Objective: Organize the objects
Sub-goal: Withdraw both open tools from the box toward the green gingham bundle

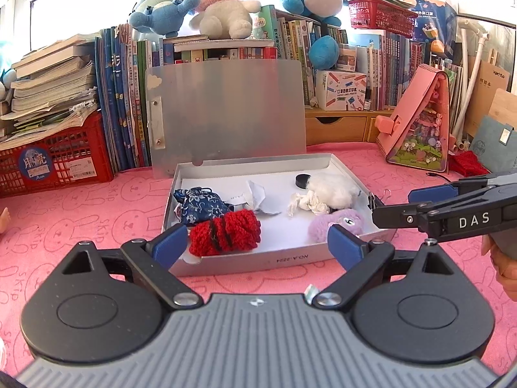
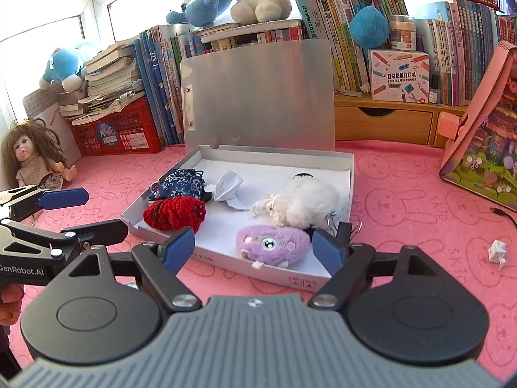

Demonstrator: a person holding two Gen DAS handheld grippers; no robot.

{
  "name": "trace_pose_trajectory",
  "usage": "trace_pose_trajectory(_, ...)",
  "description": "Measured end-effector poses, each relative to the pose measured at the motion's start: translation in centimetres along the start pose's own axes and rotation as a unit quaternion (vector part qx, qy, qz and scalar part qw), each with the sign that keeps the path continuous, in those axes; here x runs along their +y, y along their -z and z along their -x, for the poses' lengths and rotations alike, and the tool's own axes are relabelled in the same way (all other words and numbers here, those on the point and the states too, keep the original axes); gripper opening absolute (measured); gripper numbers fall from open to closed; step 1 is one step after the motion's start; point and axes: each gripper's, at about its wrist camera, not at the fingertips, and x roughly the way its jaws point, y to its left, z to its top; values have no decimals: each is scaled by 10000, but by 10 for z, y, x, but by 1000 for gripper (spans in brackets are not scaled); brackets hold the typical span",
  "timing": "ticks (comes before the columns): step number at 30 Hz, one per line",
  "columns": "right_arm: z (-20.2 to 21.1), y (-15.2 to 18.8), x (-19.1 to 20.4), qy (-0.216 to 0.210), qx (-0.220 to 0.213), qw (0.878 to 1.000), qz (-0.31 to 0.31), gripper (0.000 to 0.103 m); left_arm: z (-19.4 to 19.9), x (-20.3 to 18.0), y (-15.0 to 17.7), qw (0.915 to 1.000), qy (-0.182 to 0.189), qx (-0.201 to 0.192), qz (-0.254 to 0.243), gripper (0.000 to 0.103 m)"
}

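Two grippers we are seeing spread wide, gripping nothing: left gripper (image 1: 258,242), right gripper (image 2: 253,247); both are hovering before the shallow box (image 2: 350,174) sitting lid-up on the pink cloth (image 2: 404,200); lying inside: white fluffy toy (image 2: 310,200), red knit piece (image 1: 226,231), purple plush (image 2: 271,245), blue floral pouch (image 1: 202,202), crumpled paper (image 2: 229,187).

Each gripper (image 1: 258,242) has black linkage arms, blue pads (image 1: 169,242), silver screws and a ribbed grey body.

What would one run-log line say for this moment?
left gripper: jaws open, empty | right gripper: jaws open, empty | box: lid up, holds red knit, purple plush
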Motion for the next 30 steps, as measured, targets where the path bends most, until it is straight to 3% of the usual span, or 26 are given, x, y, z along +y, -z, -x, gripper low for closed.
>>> trace_pose_trajectory(6, 0, 29, 0, -177, 232, 9991, -295, 88, 23, -5, 45, 9996, 131, 22, 255, 96)
trace_pose_trajectory(16, -6, 55, -3, -279, 582, 9971, -400, 89, 35, -26, 109, 9991, -27, 181, 383, 93)
trace_pose_trajectory(20, -7, 60, -3, -377, 662, 9958, -504, 90, 28, -28, 118, 9981, 3, 350, 516, 78)
trace_pose_trajectory(23, -7, 62, 2, -883, 739, 9916, -593, 97, 22, -30, 124, 9975, -100, 469, 511, 63)
trace_pose_trajectory(30, -22, 56, 40, -1077, 921, 9886, -504, 99, 20, -39, 133, 9988, -357, 278, 179, 61)
